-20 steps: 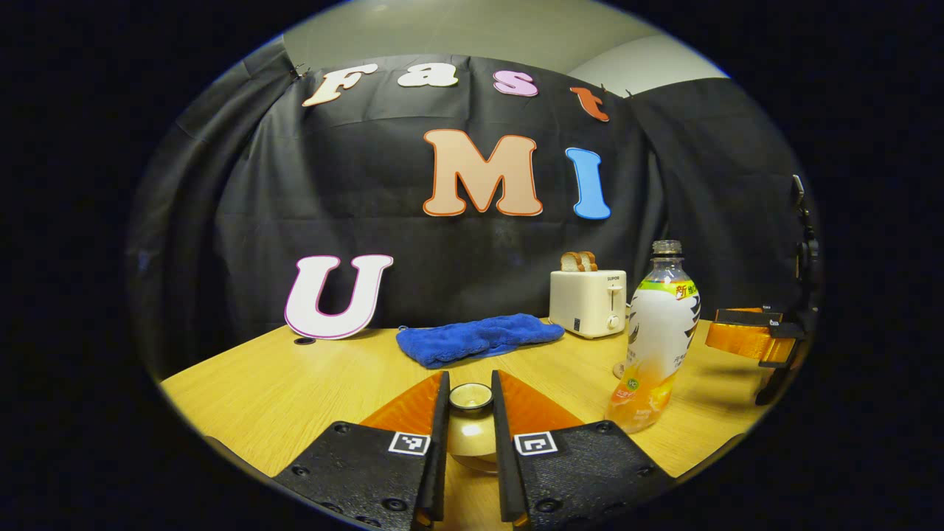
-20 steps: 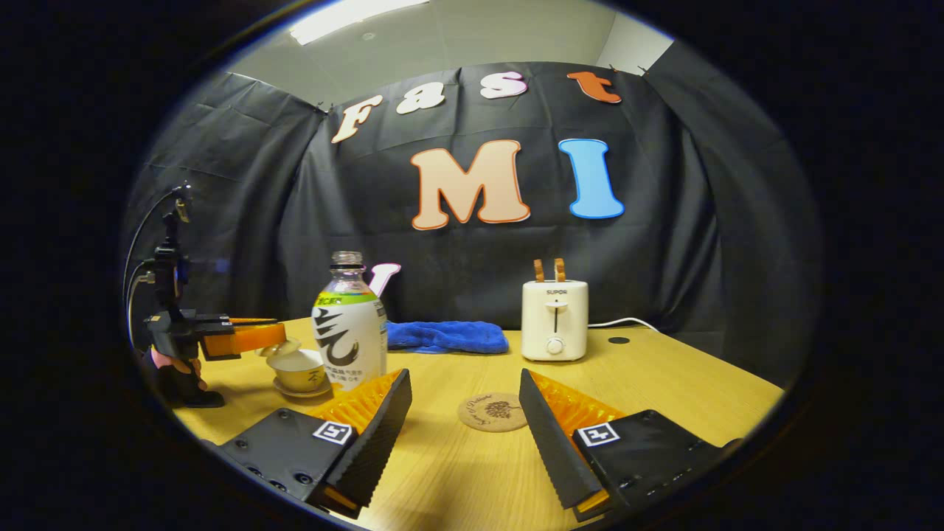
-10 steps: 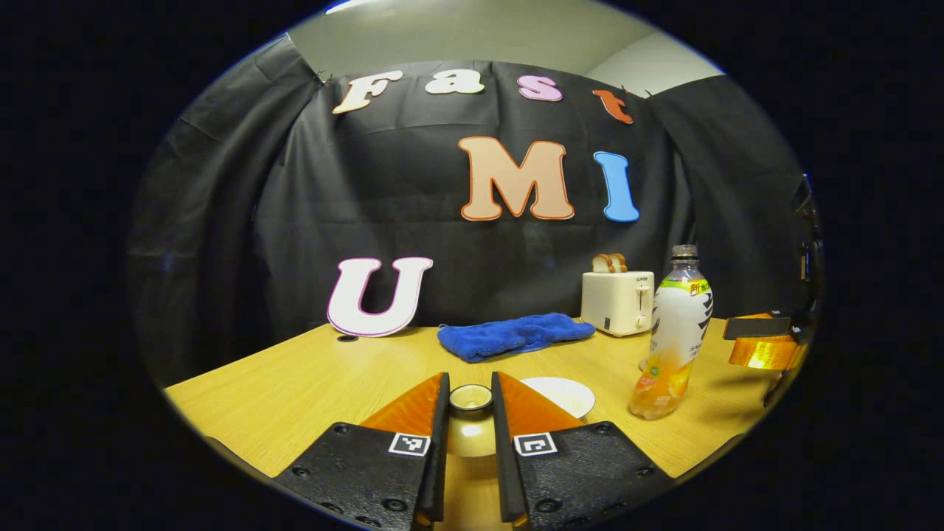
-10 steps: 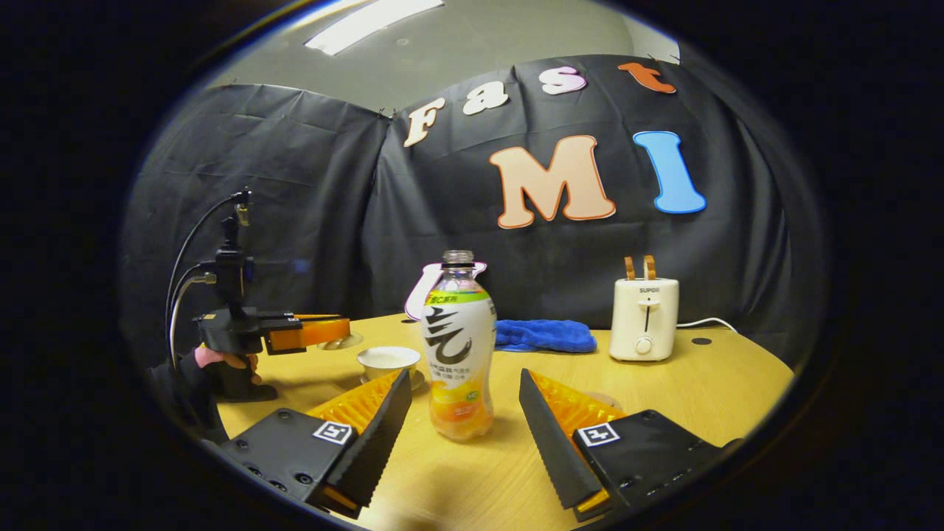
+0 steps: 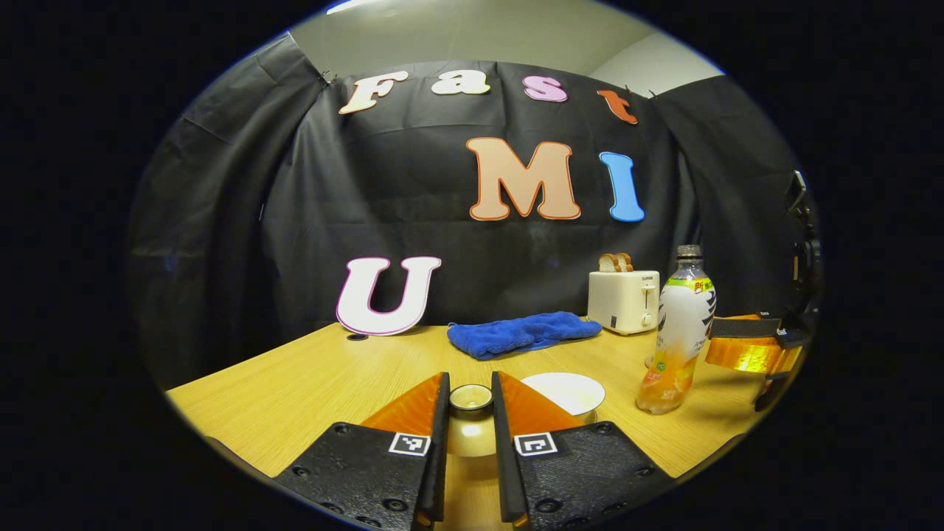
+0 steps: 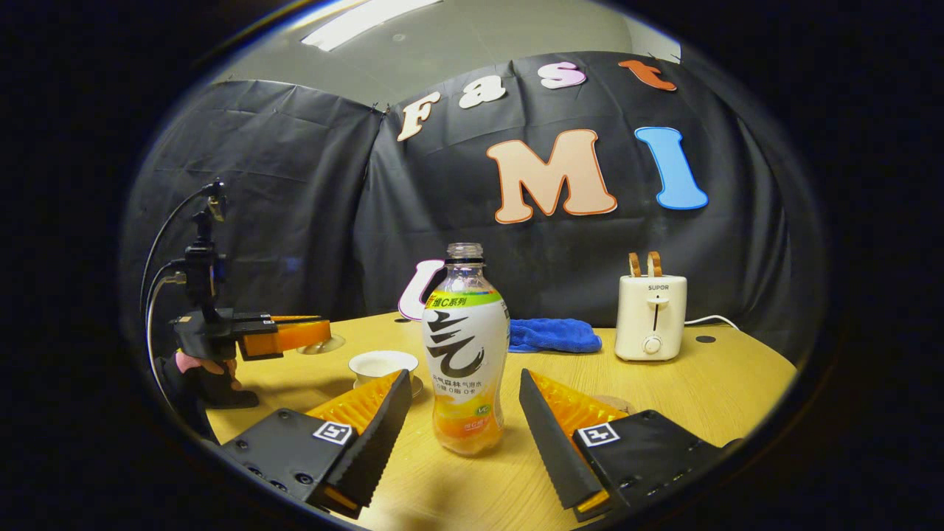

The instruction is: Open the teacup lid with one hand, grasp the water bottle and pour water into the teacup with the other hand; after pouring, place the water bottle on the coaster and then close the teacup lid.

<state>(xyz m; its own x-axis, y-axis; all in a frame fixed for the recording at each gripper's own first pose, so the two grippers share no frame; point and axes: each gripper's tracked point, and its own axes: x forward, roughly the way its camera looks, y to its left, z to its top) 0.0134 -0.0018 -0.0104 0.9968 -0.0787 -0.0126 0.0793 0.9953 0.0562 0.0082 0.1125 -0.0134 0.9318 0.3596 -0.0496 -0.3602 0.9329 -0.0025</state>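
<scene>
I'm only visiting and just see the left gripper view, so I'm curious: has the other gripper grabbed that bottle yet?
Observer: No. In the right gripper view the right gripper is open; the water bottle stands upright between its fingers, ungripped.
Operator: Is there a coaster?
Observer: Yes, a sliver of the coaster shows behind one finger, right of the bottle.

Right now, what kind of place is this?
Probably a staged booth for kitchen chores: a light wooden table before black cloth, holding a cream toaster, folded blue towel and white teacup.
</scene>
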